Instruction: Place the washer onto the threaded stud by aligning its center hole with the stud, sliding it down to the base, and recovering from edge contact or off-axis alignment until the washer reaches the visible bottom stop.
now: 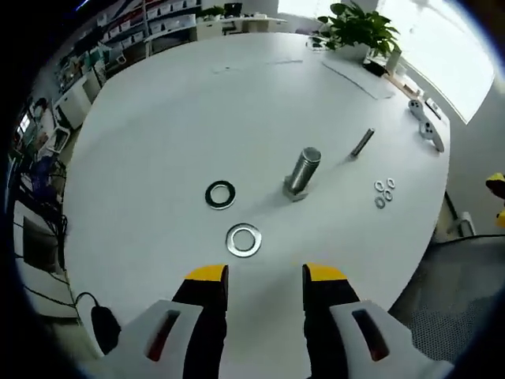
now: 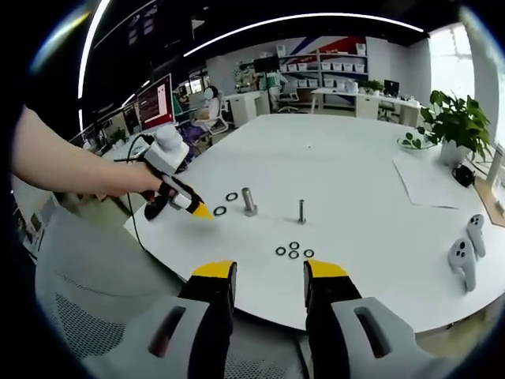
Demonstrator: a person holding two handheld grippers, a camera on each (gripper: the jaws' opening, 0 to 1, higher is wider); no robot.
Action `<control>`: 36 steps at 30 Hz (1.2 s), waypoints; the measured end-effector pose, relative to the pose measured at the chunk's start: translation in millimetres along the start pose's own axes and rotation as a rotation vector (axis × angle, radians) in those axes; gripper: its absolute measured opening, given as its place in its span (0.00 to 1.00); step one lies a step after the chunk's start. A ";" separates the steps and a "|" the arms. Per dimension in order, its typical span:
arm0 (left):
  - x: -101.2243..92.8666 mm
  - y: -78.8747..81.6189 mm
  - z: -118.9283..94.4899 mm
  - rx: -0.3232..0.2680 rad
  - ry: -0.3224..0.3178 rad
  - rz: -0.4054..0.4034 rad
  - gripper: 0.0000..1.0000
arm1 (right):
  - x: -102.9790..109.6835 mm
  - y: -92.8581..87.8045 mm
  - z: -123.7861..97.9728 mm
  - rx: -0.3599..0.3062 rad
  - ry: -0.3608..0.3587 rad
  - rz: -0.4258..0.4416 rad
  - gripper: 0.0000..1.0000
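Your left gripper (image 1: pixel 265 276) hovers low over the white counter (image 1: pixel 173 134) with its yellow-tipped jaws spread and nothing between them. Just ahead of those jaws lies a bright washer (image 1: pixel 244 240), flat on the counter. Slightly farther on and to the left in the left gripper view sits a darker washer (image 1: pixel 220 194), also flat and apart from the first. Beyond them stands the large threaded stud (image 1: pixel 301 174), upright on its base, with neither washer touching it. A thinner bolt (image 1: pixel 362 143) stands farther back, and three small washers (image 1: pixel 384 192) lie in a cluster to the right of the stud.

Your right gripper (image 2: pixel 268 276) is held back near the counter's edge, its jaws likewise spread and empty. In the right gripper view your hand (image 2: pixel 146 183) holds the left gripper beside the stud. Two white controllers (image 2: pixel 467 253) rest at the counter's right side, and a potted plant (image 2: pixel 451 126) stands farther back.
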State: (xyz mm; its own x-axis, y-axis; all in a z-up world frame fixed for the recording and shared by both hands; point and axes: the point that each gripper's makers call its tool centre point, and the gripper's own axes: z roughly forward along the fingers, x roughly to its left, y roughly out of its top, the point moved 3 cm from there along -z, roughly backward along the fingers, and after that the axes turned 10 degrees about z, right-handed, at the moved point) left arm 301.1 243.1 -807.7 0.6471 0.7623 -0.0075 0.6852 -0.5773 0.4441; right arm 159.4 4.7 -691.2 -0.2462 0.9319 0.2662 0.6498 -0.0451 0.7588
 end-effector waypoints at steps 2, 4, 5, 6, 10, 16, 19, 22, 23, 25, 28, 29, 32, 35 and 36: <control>2.9 0.3 4.2 0.019 0.002 0.004 0.36 | -0.3 0.1 0.2 -0.001 -0.001 0.001 0.37; 6.2 1.8 5.8 0.021 0.010 -0.001 0.36 | -0.2 0.4 0.2 -0.003 0.000 0.002 0.37; 6.6 2.4 7.5 0.022 0.012 -0.009 0.35 | -0.4 0.7 0.1 -0.005 -0.001 0.002 0.37; 6.6 2.5 8.1 0.023 0.012 -0.011 0.35 | -0.5 0.8 0.0 -0.006 -0.001 0.002 0.36; 7.4 3.0 15.3 0.038 0.013 -0.005 0.35 | -0.9 0.6 0.0 -0.005 -0.004 0.006 0.36; 12.2 3.4 23.4 0.061 0.009 -0.012 0.35 | -1.0 0.2 0.3 -0.003 -0.007 0.006 0.36; 13.9 5.3 27.9 0.068 0.010 -0.003 0.35 | -1.6 -0.3 0.2 -0.003 -0.009 0.008 0.36; 15.6 6.0 31.4 0.077 0.011 0.004 0.35 | -1.9 -0.1 0.2 -0.005 -0.011 0.010 0.36; 16.9 4.1 32.6 0.094 0.021 0.005 0.35 | -2.2 0.0 0.1 -0.006 -0.012 0.010 0.36; 18.5 4.4 33.1 0.100 0.033 0.023 0.34 | -2.8 0.0 -0.3 -0.008 -0.015 0.014 0.36; 18.3 6.8 32.9 0.107 0.036 0.028 0.33 | -3.4 0.2 -0.4 -0.009 -0.017 0.014 0.36; 19.6 8.0 34.1 0.108 0.038 0.037 0.32 | -3.4 0.1 -0.3 -0.007 -0.017 0.013 0.36; 22.1 9.2 35.4 0.138 0.037 0.087 0.29 | -3.6 0.4 -0.3 -0.008 -0.019 0.013 0.36; 21.5 10.7 35.6 0.189 0.026 0.093 0.28 | -4.2 0.3 -0.2 -0.006 -0.022 0.015 0.36; 20.8 11.6 36.1 0.195 0.024 0.096 0.28 | -4.1 0.0 -0.2 -0.004 -0.022 0.015 0.36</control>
State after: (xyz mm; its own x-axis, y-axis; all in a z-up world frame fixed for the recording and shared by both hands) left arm 334.6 241.7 -835.1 0.7060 0.7065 0.0493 0.6739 -0.6916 0.2598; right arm 160.2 0.8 -692.2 -0.2204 0.9387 0.2650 0.6502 -0.0611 0.7573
